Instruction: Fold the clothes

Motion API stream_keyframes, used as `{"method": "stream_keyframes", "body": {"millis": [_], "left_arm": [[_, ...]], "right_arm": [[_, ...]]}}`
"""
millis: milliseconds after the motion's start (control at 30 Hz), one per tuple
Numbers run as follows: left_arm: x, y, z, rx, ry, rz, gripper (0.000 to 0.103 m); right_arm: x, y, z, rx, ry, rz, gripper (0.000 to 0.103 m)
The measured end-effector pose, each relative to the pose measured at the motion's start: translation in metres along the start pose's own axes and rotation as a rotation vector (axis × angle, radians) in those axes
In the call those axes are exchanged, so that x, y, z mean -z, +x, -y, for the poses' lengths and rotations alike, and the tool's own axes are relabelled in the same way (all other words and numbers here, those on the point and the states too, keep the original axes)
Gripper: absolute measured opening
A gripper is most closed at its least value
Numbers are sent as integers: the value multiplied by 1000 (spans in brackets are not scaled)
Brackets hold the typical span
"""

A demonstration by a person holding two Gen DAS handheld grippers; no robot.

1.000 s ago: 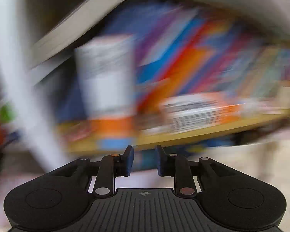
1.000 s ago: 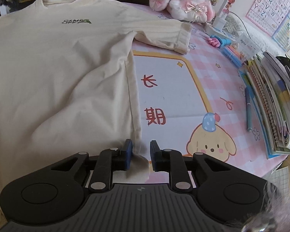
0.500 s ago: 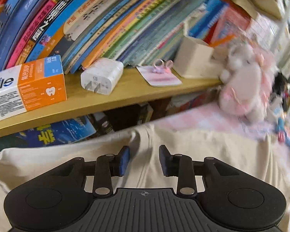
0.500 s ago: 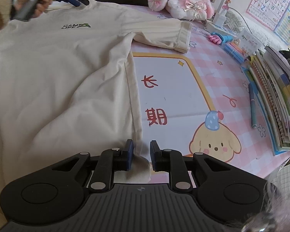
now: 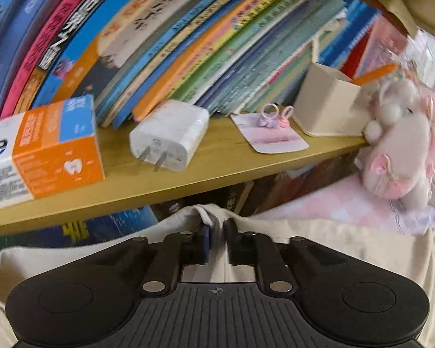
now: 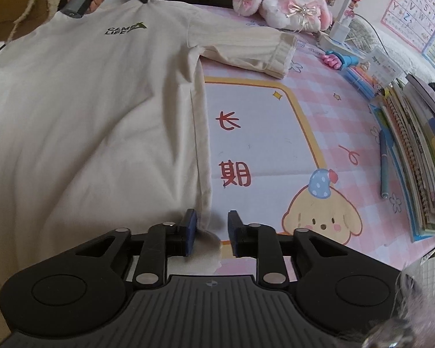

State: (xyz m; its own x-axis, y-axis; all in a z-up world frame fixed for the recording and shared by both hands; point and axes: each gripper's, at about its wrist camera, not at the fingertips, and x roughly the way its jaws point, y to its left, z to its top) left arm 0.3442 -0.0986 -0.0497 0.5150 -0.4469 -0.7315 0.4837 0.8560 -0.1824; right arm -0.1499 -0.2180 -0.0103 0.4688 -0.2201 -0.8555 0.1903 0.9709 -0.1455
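Both views are bright, with soft, even light and no hard glare. The left wrist view is smeared by motion: the books [image 5: 188, 43] and the plush [image 5: 403, 145] at the right edge are streaked, and print on the box [image 5: 43, 150] reads only in part. Its gripper body stays sharp. The right wrist view is crisp; the logo on the shirt [image 6: 101, 116] and the mat [image 6: 275, 145] characters are legible. A faint shadow falls between the right gripper [image 6: 210, 229] fingers. Fisheye bending curves the shelf [image 5: 217, 171] and the mat border, strongest at the edges. A blurred translucent patch sits in the lower right corner.
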Motion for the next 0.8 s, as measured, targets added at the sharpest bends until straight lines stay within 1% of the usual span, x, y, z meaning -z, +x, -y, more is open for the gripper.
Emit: {"method": "stream_keyframes", "body": {"millis": [67, 100, 133, 200, 233, 300, 367, 433, 500, 567, 633, 667, 733, 800], "left_arm": [[-1, -7, -3, 20, -13, -22, 28], [-2, -13, -4, 25, -17, -32, 39], [0, -24, -4, 17, 15, -19, 55], [6, -48, -2, -1, 87, 17, 70], [9, -62, -1, -12, 126, 39, 71], [19, -94, -3, -12, 167, 62, 71], [33, -121, -3, 5, 169, 79, 71], [46, -147, -4, 27, 163, 92, 74], [73, -173, -8, 27, 162, 93, 74], [103, -200, -14, 0, 162, 85, 75], [134, -218, -13, -47, 162, 77, 75], [151, -231, -28, -68, 157, 66, 75], [187, -259, -48, -113, 129, 49, 75], [225, -291, -67, -145, 69, 32, 75]], "right_arm": [[1, -1, 2, -4, 9, 3, 24], [2, -2, 2, -6, 14, 4, 25], [2, -2, 3, -7, 19, 5, 26], [3, -3, 4, -11, 28, 8, 27], [4, -4, 5, -13, 33, 9, 27], [5, -5, 7, -16, 42, 11, 28], [6, -6, 8, -20, 52, 14, 28], [7, -7, 10, -24, 61, 16, 28], [10, -8, 11, -29, 83, 19, 29], [13, -9, 13, -34, 106, 21, 29], [16, -10, 15, -39, 128, 24, 28], [16, -9, 15, -44, 138, 25, 28], [17, -9, 16, -58, 154, 27, 21], [17, -8, 17, -80, 157, 29, 17]]}}
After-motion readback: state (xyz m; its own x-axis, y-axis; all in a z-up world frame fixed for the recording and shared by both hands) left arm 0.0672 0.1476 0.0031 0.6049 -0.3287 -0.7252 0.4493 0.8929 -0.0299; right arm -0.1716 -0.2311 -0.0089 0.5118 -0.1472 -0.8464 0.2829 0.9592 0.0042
